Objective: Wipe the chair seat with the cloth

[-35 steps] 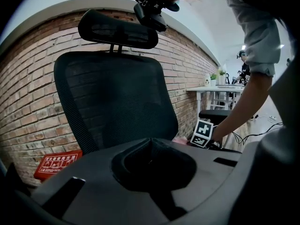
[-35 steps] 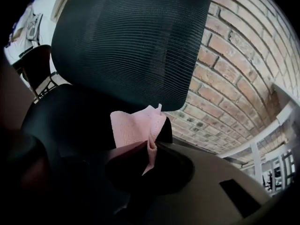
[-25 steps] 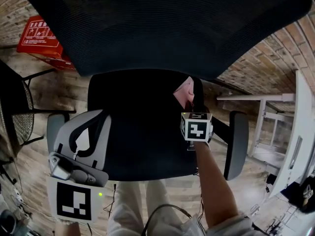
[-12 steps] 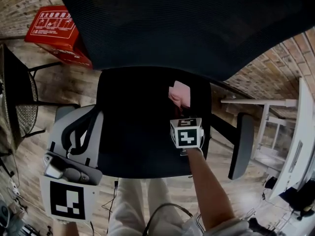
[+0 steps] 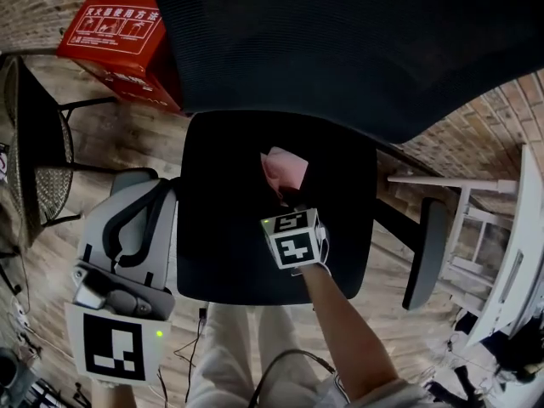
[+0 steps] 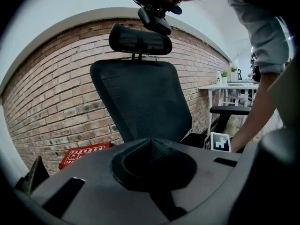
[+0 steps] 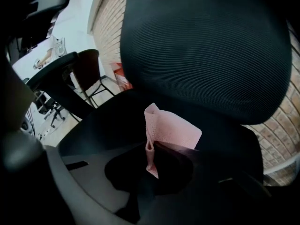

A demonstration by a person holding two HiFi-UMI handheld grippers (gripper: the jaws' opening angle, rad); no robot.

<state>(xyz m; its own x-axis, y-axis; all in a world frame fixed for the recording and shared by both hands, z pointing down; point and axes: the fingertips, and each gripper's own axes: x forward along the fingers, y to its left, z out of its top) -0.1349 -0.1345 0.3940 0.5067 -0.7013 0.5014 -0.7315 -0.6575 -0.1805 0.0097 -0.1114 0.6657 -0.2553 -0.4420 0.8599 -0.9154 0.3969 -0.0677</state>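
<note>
I am reading the right gripper [image 5: 289, 195] as clamped on the pink cloth [image 5: 283, 168]: in the right gripper view its jaws are pinching a vertical fold of the cloth [image 7: 171, 130], and the rest of the sheet is fanning out to the right beyond them. The right gripper [image 7: 150, 146] is pressing the cloth onto the black chair seat [image 5: 229, 236], in the far half of the seat and slightly right of its centre line.

The left gripper [image 5: 144, 195] is hanging off the seat at the near left, over the left armrest [image 5: 127, 179]. In the left gripper view, the left gripper [image 6: 150, 142] is showing its jaws drawn together with nothing between them.

Obstructions:
- The mesh backrest [image 5: 340, 41] is leaning over the far edge of the seat and is covering that edge in the head view.
- The right armrest [image 5: 422, 253] is flanking the seat on the right.
- The headrest [image 6: 140, 39] is sitting above the backrest.

Surroundings:
- A red box [image 5: 119, 32] is lying on the wooden floor [image 5: 110, 138] at the far left.
- A second dark chair [image 5: 42, 168] is standing at the left.
- A white desk [image 5: 520, 245] is standing at the right, well apart from the seat.
- A brick wall [image 6: 56, 107] is running behind the chair.
</note>
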